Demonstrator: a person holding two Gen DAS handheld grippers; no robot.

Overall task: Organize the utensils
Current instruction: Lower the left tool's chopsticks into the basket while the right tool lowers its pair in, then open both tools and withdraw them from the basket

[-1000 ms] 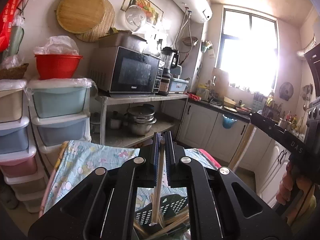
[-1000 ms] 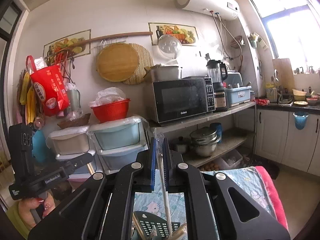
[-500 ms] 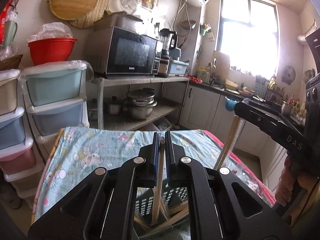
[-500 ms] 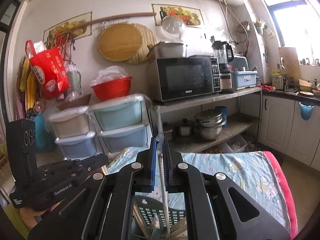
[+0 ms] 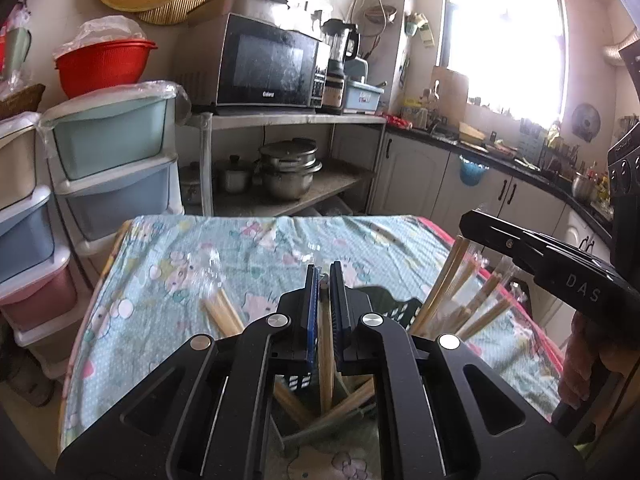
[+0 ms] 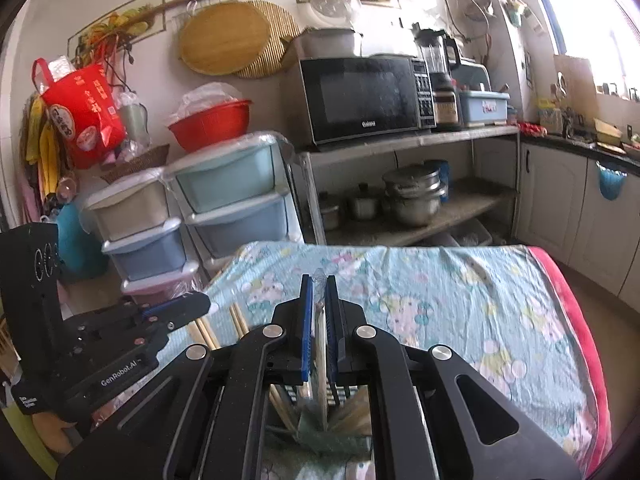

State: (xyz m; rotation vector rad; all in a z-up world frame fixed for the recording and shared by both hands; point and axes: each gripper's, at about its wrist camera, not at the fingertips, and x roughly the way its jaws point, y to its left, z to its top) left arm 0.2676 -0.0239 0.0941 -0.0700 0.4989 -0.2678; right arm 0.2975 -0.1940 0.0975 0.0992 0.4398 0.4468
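The counter (image 5: 168, 280) wears a teal cartoon-print cloth, and a dark slotted basket (image 5: 404, 310) stands on its near part, full of leaning chopsticks. My left tool (image 5: 325, 280) is clenched on one bare chopstick (image 5: 326, 360), upright, its lower end down in the basket. My right tool (image 6: 319, 280) is clenched on a wrapped chopstick (image 6: 320, 344), also upright over the basket. Two loose chopsticks (image 5: 222, 314) lie on the cloth just left of the basket.

Matt printed cloth on table (image 5: 248, 248); pale wooden chopsticks (image 5: 222, 314); dark perforated plastic basket (image 5: 402, 312).
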